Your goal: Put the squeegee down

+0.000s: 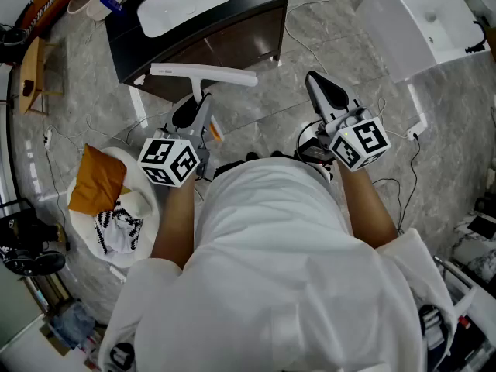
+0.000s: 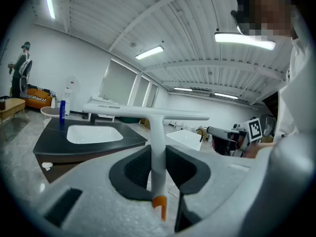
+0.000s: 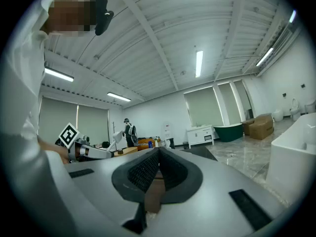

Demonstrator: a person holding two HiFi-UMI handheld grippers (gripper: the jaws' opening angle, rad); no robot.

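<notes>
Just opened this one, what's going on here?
A person in a white top faces a dark vanity with a white sink, holding a tool in each hand. The left tool grips a white squeegee by its handle, with the blade end pointing away from the person, in the air in front of the vanity. The right tool is shut and empty beside it. The squeegee has not been put down yet.
</notes>
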